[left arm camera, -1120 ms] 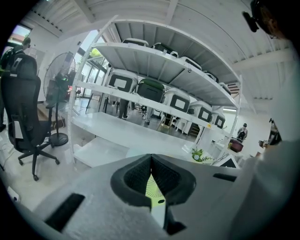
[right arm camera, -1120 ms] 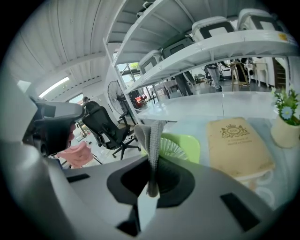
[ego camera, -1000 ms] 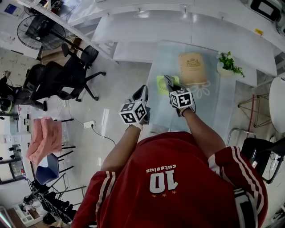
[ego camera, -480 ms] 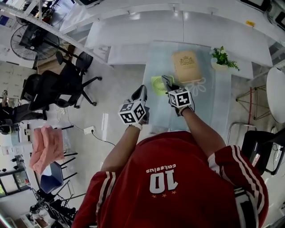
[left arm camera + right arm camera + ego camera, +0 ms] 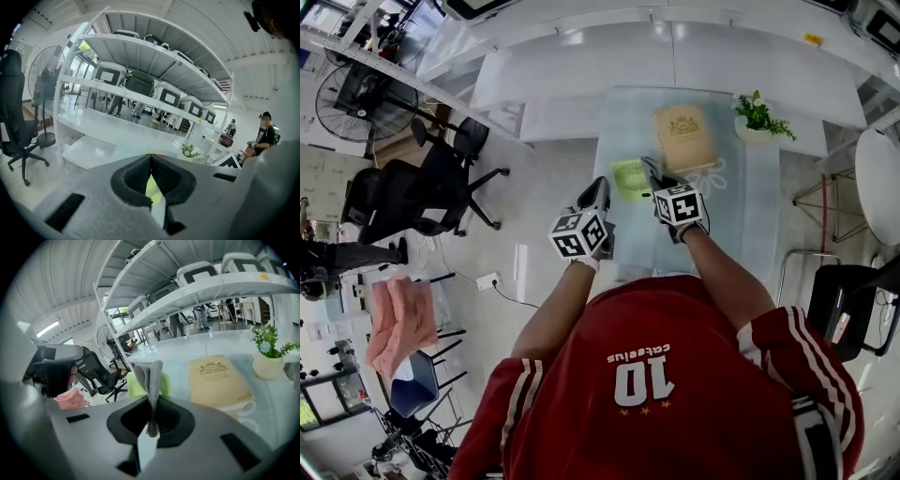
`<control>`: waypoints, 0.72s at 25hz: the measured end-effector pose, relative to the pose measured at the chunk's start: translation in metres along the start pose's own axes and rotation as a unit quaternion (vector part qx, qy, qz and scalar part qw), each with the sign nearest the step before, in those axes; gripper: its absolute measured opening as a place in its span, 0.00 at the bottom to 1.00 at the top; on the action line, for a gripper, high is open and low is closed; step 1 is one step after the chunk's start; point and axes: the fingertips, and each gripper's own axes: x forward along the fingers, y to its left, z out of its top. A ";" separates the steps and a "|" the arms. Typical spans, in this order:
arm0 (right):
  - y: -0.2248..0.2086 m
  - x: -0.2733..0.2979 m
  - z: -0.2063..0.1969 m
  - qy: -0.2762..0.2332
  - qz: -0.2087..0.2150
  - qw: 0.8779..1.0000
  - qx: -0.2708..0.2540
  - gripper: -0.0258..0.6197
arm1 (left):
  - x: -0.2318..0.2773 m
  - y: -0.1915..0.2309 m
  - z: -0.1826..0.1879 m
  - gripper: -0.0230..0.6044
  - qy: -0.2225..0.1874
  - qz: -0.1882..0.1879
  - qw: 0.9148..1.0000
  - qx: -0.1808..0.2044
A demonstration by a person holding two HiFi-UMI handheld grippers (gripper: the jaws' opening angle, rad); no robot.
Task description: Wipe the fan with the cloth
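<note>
The small green fan [image 5: 630, 178] is seen on the near left part of the glass table [image 5: 769, 220], close to the table's left edge, and it is not touched by anything. The grey cloth [image 5: 152, 376] is held up in the air just in front of the fan, on the near side. No part of the cloth is laid on the fan, so the wiping is judged not to be started yet, and all of it is left to be done. The cloth is already picked up, so that part is judged to be done. The cloth is pinched by the fingers of the right gripper [image 5: 152, 401], which are closed tight on its lower part, and its folded top is stuck out above them. In the right gripper view the fan is seen right behind the cloth. The fingers of the left gripper [image 5: 150, 157] are pressed together with only a thin slit left, and nothing is held between them. A bit of the green fan is seen through that slit. In the head view the left gripper is held by the table's left edge, near the fan but apart from it. A tan book [image 5: 682, 136] is laid further back on the table, and a little plant in a pot [image 5: 757, 114] is stood near the far right corner.
</note>
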 end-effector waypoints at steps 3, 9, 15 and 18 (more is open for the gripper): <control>-0.005 -0.006 0.001 -0.004 -0.007 1.000 0.003 0.07 | 0.004 -0.008 -0.001 0.05 0.003 -0.010 1.000 0.005; -0.019 -0.018 -0.003 -0.010 -0.022 1.000 0.015 0.07 | 0.015 -0.026 -0.008 0.05 0.015 -0.033 0.999 0.010; -0.034 -0.031 -0.008 -0.012 -0.042 0.999 0.019 0.07 | 0.027 -0.045 -0.009 0.05 0.020 -0.057 0.998 0.013; -0.037 -0.036 -0.012 -0.009 -0.049 0.999 0.022 0.07 | 0.027 -0.048 -0.011 0.05 0.023 -0.060 0.998 0.014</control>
